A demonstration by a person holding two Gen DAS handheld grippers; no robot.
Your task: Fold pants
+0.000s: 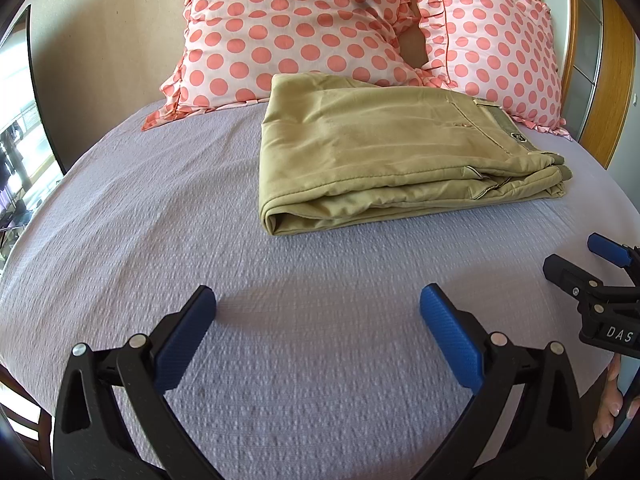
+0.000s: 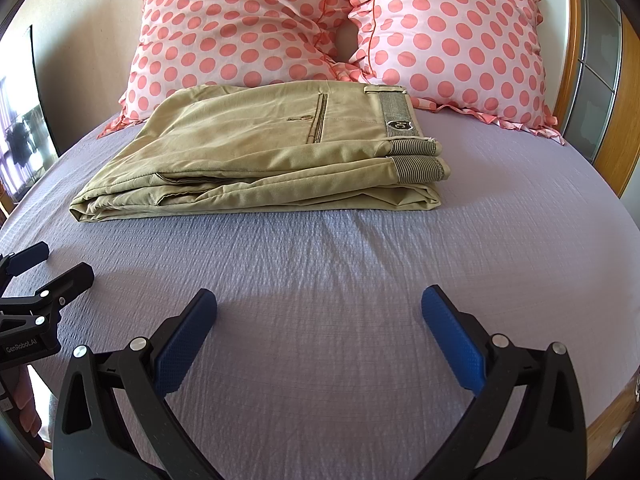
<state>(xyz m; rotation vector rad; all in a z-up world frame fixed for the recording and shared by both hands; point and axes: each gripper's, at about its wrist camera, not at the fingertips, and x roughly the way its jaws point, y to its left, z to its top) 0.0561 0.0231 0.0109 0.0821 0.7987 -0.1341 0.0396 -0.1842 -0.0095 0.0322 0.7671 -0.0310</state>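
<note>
The tan pants [image 2: 256, 152] lie folded flat at twelve o'clock, so the job looks done; the left gripper [image 1: 318, 304] and right gripper [image 2: 319, 306] hang wide apart, holding nothing.

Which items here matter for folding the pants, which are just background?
Job:
- khaki pants, folded, lying on the bed
- left gripper, open, empty
- right gripper, open, empty
- bedspread, the work surface

Background:
- two polka-dot pillows behind the pants
- wooden headboard
</note>
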